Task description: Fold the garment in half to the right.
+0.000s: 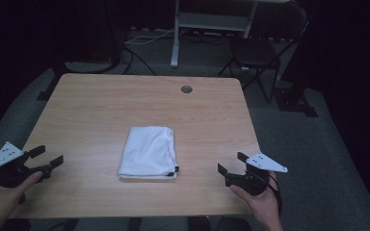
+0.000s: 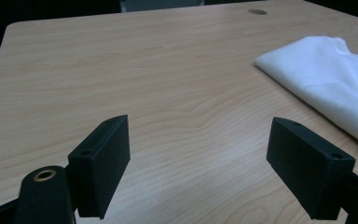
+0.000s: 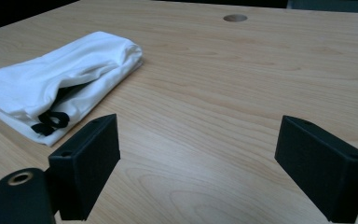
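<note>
Nearest the person, two hands come in over the near edge of the tabletop (image 1: 91, 101), each holding a tool. The left tool (image 1: 45, 157) sits at the near left corner, held just over the wood, its jaws spread apart and pointing to the right with nothing between them. In the left gripper view the two black jaws stand wide, bare wood grain between them. The right tool (image 1: 232, 163) sits at the near right edge, its jaws likewise released and pointing left toward the middle of the tabletop. In the right gripper view its jaws are also wide apart over bare wood.

Between the two tools, a little nearer than the middle of the tabletop, lies a folded white cloth (image 1: 149, 151). It lies flat, roughly rectangular, well apart from both tools and touched by neither. A small black loop (image 3: 51, 122) pokes out at its near right corner.

Farther on, the wood is bare up to a round cable hole (image 1: 186, 89) close to the far edge. Beyond the tabletop, on the grey floor, stand a dark folding chair (image 1: 255, 48) at the far right and a pale metal frame (image 1: 212, 21) behind it, with cables trailing in the dark.
</note>
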`<state>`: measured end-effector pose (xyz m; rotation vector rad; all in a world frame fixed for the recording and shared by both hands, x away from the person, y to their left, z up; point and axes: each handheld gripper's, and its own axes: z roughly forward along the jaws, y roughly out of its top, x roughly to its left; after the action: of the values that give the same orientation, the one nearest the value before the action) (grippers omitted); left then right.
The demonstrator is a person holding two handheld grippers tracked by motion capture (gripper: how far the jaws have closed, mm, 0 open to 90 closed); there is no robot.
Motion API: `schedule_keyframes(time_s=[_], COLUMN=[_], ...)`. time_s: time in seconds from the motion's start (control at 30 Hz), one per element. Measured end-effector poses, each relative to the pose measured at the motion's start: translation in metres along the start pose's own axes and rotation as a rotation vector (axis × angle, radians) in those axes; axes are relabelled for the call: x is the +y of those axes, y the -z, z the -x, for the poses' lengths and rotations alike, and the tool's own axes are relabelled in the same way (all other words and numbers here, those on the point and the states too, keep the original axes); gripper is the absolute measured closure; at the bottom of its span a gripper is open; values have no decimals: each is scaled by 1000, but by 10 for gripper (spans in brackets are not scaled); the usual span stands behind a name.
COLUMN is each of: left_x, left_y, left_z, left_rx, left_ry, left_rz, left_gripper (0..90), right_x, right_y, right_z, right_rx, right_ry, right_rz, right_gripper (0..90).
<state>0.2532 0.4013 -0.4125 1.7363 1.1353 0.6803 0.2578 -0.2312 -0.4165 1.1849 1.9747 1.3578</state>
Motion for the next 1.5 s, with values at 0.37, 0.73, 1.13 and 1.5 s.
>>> schedule_keyframes(time_s=[0.37,0.73,1.13,1.5], left_x=[-11,-21,-23,-23], left_y=[0,-2,-7,-8], left_z=[-9,-14,-14,-11], left_rx=[19,29,29,38], left_ry=[26,41,35,24], left_rz=[2,12,19,17], left_gripper=[209,209,209,209], right_x=[-8,-16,-22,-25], right_y=[4,2,-2,-4], right_z=[6,10,11,11], right_rx=[-40,-69,-82,-92], right_ry=[-16,-13,-18,-12], right_rz=[1,-9,-15,-13], right_gripper=[130,130,130,130])
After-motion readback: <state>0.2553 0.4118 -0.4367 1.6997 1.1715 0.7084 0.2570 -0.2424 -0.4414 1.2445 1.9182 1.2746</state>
